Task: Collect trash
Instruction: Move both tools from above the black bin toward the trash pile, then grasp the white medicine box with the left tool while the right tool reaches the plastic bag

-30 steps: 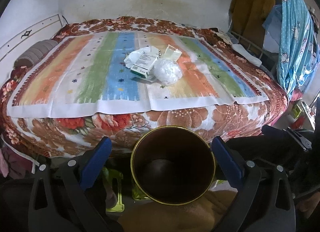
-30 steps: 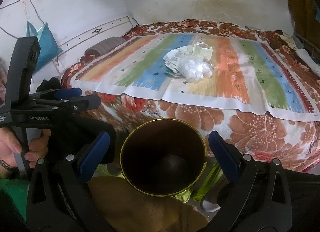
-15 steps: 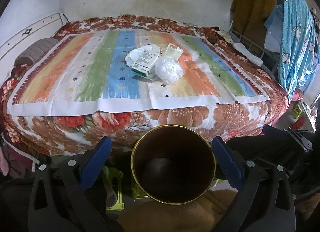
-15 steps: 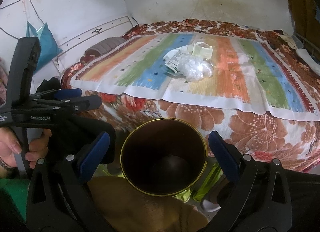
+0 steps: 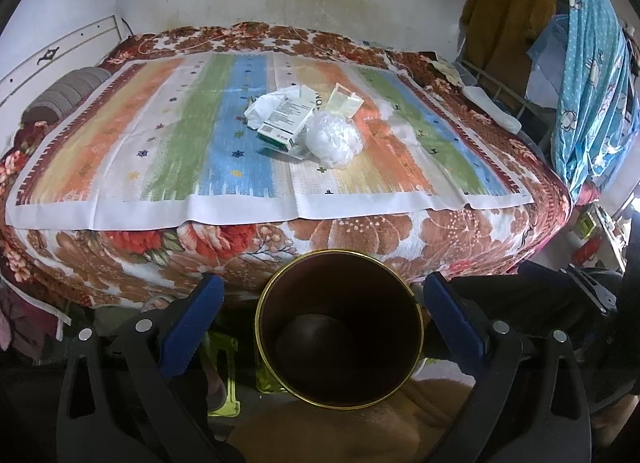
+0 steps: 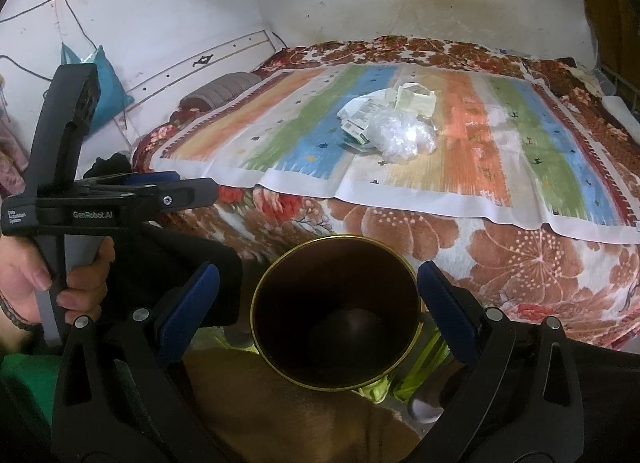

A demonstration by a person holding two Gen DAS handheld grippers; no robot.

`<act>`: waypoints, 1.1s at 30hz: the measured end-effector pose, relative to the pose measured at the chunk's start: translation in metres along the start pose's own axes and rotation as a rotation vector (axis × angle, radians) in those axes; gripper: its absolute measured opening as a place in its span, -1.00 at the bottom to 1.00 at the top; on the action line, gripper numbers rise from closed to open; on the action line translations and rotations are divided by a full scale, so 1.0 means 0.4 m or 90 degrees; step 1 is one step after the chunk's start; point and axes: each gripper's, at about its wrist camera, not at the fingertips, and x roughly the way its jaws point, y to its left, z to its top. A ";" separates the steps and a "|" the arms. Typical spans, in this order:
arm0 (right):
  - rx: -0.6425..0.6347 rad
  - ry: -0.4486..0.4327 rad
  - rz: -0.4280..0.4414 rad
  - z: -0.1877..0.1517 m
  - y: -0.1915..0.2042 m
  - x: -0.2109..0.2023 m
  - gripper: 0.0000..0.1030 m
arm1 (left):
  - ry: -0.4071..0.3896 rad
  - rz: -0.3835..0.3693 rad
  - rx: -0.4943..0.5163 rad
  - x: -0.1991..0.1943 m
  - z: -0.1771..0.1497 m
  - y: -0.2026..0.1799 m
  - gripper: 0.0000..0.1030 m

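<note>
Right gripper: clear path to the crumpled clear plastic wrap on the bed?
Probably yes. The right gripper is open and empty, nothing stands between it and the crumpled clear plastic wrap, though it must pass over the gold-rimmed bin.

bed (image 5: 360, 231): floral brown/red blanket over it | striped mat (image 5: 168, 151) lay flat on top, front hem at bed edge | mid-mat trash cluster: crumpled clear plastic bag (image 5: 334, 137) touching white/green carton (image 5: 286, 121), crumpled white paper (image 5: 262, 107) and pale flat packet (image 5: 344, 101) just behind | grey bolster (image 5: 66, 89) at headboard end
</note>
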 end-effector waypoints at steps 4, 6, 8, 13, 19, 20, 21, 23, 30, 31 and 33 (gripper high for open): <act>0.009 0.006 0.007 0.016 -0.009 0.007 0.83 | 0.006 0.001 0.003 0.012 0.013 0.001 0.89; 0.023 0.012 0.025 0.028 -0.024 0.014 0.83 | 0.009 -0.001 0.002 0.017 0.029 0.002 0.89; 0.035 0.011 0.033 0.045 -0.040 0.018 0.83 | 0.007 -0.005 0.009 0.021 0.046 -0.003 0.89; 0.030 0.001 0.008 0.096 -0.062 0.023 0.83 | 0.009 0.005 0.036 0.047 0.105 -0.017 0.89; 0.028 0.013 -0.019 0.143 -0.095 0.048 0.83 | 0.027 0.013 0.035 0.082 0.153 -0.004 0.89; 0.029 0.018 -0.015 0.151 -0.100 0.054 0.83 | 0.030 0.014 0.036 0.089 0.162 -0.002 0.89; 0.023 0.021 -0.016 0.162 -0.102 0.058 0.83 | 0.033 0.014 0.037 0.094 0.169 0.001 0.89; 0.004 0.017 -0.025 0.183 -0.101 0.064 0.83 | 0.039 0.012 0.041 0.104 0.182 0.005 0.89; -0.018 0.023 -0.023 0.235 -0.111 0.097 0.83 | 0.045 0.007 0.018 0.139 0.253 0.039 0.89; -0.015 0.028 -0.021 0.240 -0.113 0.103 0.83 | 0.043 0.008 0.017 0.142 0.260 0.043 0.89; -0.016 0.035 -0.014 0.250 -0.116 0.115 0.83 | 0.044 0.012 0.017 0.151 0.276 0.050 0.89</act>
